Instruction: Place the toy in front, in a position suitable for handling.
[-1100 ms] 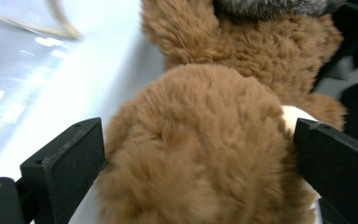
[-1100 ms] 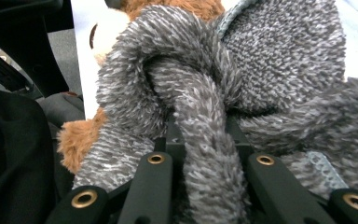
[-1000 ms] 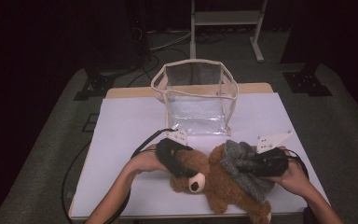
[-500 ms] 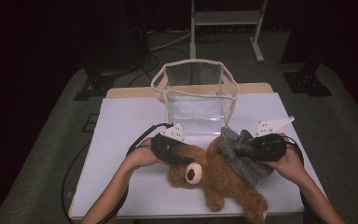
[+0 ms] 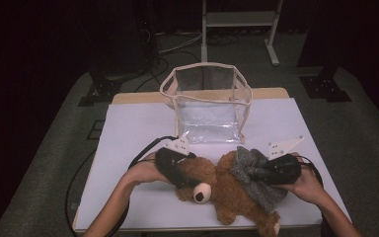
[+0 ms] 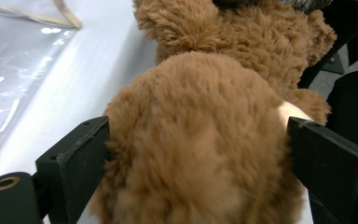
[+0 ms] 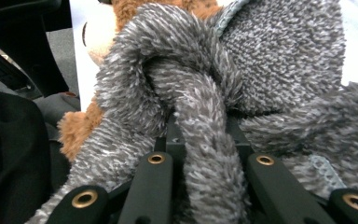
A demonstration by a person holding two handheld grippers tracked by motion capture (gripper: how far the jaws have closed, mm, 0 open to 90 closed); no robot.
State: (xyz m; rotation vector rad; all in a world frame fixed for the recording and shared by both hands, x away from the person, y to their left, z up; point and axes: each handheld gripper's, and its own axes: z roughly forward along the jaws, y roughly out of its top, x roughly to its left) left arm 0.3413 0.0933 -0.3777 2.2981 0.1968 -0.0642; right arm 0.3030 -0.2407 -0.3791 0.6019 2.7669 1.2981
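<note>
High view: the teddy bear lies at the table's near edge, still outside the clear bag. Its head is straddled by the just-widened left gripper; its grey scarf is pinched by the right gripper.

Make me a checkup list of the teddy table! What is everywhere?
Surface: white table top, bare around the things.
Job's things: brown teddy bear lying near the front edge, wearing a grey fuzzy garment; clear bag standing open behind it.
Clutter: nothing seen.
Grippers: left tongs just opened, wide around the teddy's head; right tongs shut on the grey fuzzy garment.
Cables: black cable trailing from the left tongs.
Surroundings: dark room, grey carpet, white stand behind.
</note>
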